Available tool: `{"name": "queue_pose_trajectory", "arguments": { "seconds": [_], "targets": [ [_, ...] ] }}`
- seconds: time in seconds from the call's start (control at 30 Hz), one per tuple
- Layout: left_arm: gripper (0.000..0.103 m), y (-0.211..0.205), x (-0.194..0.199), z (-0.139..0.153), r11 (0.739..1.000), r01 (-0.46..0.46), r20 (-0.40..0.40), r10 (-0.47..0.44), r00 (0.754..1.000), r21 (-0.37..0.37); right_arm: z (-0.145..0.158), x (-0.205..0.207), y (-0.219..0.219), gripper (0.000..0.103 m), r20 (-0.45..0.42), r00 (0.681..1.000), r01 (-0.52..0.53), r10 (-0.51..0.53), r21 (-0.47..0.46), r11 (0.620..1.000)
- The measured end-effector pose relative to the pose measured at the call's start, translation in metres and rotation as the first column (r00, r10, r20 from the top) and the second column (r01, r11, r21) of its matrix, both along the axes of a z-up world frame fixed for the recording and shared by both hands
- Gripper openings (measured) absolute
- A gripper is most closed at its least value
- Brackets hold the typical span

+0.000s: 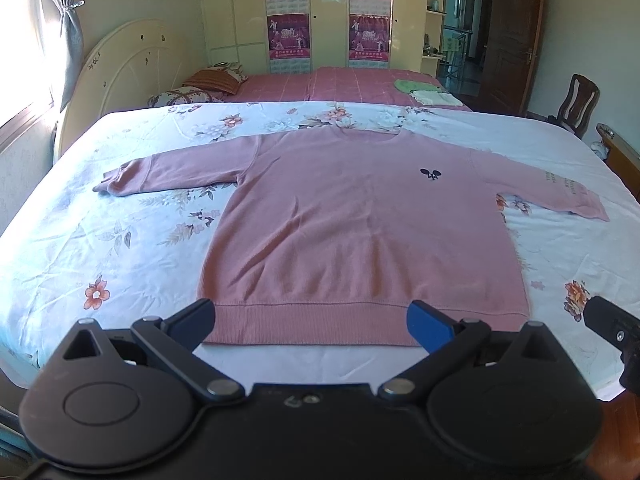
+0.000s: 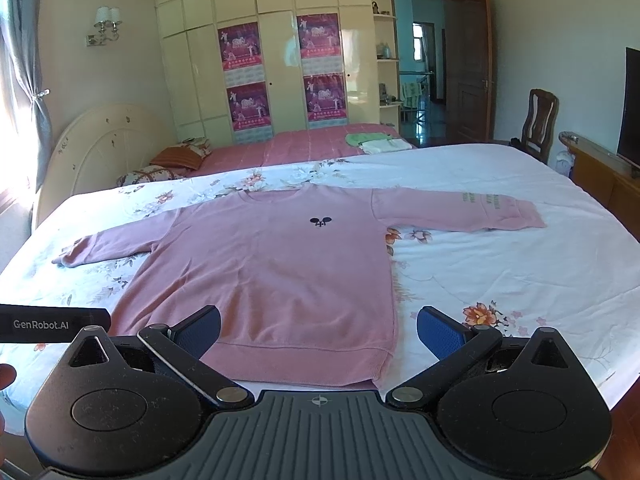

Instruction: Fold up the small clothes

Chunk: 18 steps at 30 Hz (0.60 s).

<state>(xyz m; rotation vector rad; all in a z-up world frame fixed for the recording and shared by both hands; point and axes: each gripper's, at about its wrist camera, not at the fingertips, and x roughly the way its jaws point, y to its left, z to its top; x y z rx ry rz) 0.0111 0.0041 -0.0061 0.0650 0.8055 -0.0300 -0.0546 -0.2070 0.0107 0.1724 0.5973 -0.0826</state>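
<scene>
Nearest us, left gripper (image 1: 311, 322) is spread wide with nothing in it, its blue pads (image 1: 430, 326) sitting over the bottom band of the sweater (image 1: 360, 232). We can't tell if the tips touch the cloth or hang just above it. Right gripper (image 2: 319, 330) is also spread wide and empty, one finger over the sweater's bottom band, the other past the sweater's right bottom corner, over the bedsheet (image 2: 500, 272).

Sweater is pink, long sleeved, lying flat and face up on the flowered bedsheet, unfolded. Both sleeves are stretched out sideways from the body. Neck points away from us, bottom band toward us. We see a small dark logo (image 2: 319, 221) on the chest, and faint print on the sleeve (image 2: 480, 204) right of the body.

In the left wrist view, the tip of the other gripper shows at the frame edge, right of the sweater's bottom corner. In the right wrist view, a black bar (image 2: 52, 324) reading GenRobot.AI sits left of the sweater's bottom band.

Beyond the sweater's neck is a pink bed cover (image 1: 340, 84) with folded clothes (image 1: 428, 92) on it, green and pale. Pillows (image 1: 192, 90) lie beyond the left sleeve, near the headboard (image 1: 120, 76). Behind stands a wardrobe (image 2: 280, 68) with posters (image 2: 240, 46).
</scene>
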Motion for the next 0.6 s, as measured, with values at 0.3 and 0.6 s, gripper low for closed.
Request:
{"name": "queue_pose_trajectory", "arguments": {
  "seconds": [0.3,0.6],
  "targets": [
    [0.103,0.002,0.009,-0.002,1.0,-0.005,-0.006,0.004,1.0,-0.001,-0.003,0.01,-0.001,0.103,-0.007,1.0,0.002,-0.002,0.001,1.0],
    [0.102,0.005,0.026,-0.008,1.0,-0.012,-0.026,0.012,1.0,0.001,-0.009,0.023,-0.003,0.103,-0.025,1.0,0.012,-0.012,0.001,1.0]
  ]
}}
